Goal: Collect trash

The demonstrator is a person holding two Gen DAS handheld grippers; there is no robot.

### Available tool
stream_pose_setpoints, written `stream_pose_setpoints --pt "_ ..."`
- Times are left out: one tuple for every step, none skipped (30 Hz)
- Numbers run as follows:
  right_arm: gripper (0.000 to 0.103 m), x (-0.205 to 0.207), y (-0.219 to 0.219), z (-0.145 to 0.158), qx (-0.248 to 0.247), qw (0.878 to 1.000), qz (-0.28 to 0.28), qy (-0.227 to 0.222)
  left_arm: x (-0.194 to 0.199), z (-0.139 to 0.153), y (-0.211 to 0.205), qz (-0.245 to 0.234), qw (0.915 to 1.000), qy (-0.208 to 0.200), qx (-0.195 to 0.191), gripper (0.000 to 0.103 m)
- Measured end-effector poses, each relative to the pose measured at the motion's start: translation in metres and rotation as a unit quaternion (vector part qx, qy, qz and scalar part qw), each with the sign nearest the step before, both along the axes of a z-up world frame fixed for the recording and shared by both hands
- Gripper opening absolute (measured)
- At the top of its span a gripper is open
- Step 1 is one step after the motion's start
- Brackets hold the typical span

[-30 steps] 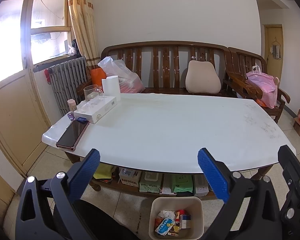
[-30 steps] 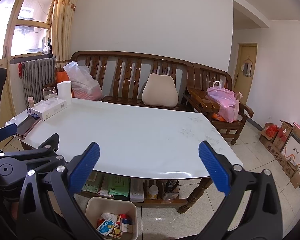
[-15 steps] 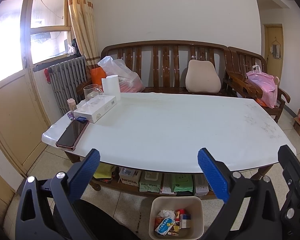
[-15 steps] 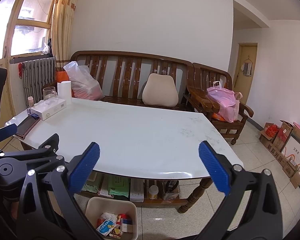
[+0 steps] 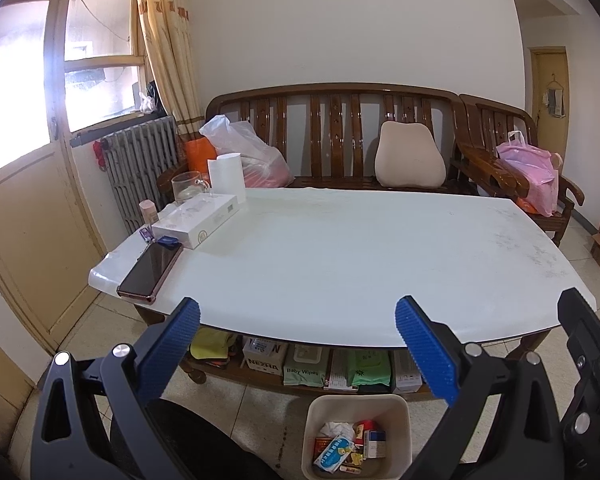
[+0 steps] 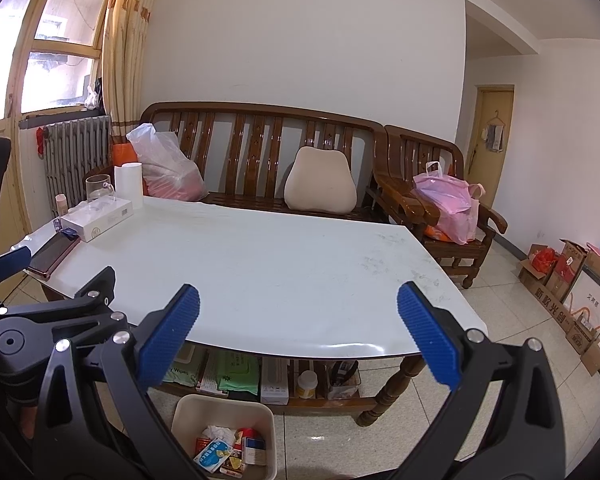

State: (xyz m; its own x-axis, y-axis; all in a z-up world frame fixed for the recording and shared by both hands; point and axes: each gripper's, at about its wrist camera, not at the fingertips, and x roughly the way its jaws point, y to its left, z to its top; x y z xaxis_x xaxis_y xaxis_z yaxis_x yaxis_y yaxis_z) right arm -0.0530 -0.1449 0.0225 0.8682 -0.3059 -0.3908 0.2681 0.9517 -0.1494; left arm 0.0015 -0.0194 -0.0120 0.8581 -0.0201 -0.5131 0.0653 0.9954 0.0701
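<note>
A cream trash bin (image 5: 312, 412) stands on the floor in front of the white table (image 5: 340, 264); it holds crumpled paper and small colourful packets (image 5: 334, 450). The bin also shows in the right wrist view (image 6: 188, 408). My left gripper (image 5: 296, 344) is open and empty, held above the bin at the table's near edge. My right gripper (image 6: 298, 334) is open and empty, beside the left one, over the table's near edge. The left gripper's body shows at the left of the right wrist view.
On the table's left end lie a phone (image 5: 150, 266), a white box (image 5: 198, 220), a glass mug (image 5: 186, 186) and a paper roll (image 5: 226, 176). A wooden bench (image 5: 340, 136) with bags and a cushion stands behind. Packets fill the shelf under the table. Cardboard boxes (image 6: 568, 280) sit at right.
</note>
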Motion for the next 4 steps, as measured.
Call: stream_pose_setpoints --pt "0.097 0.0002 0.0003 -0.0001 0.001 1.0 0.0 0.0 0.0002 -0.0001 -0.0001 0.0 1.0 0.0 -0.002 0.096" --pt "0.097 0.0004 0.0005 -0.0004 0.002 1.0 0.0 0.0 0.0006 -0.0002 0.0002 -0.001 1.0 0.002 -0.004 0.096" --pt "0.097 0.0007 0.0007 -0.0007 0.002 1.0 -0.001 0.0 0.0009 -0.0003 0.0002 -0.001 1.0 0.003 -0.005 0.096" --pt "0.097 0.0007 0.0006 -0.0006 0.002 1.0 -0.001 0.0 0.0013 -0.0005 0.0003 -0.002 1.0 0.005 -0.005 0.096"
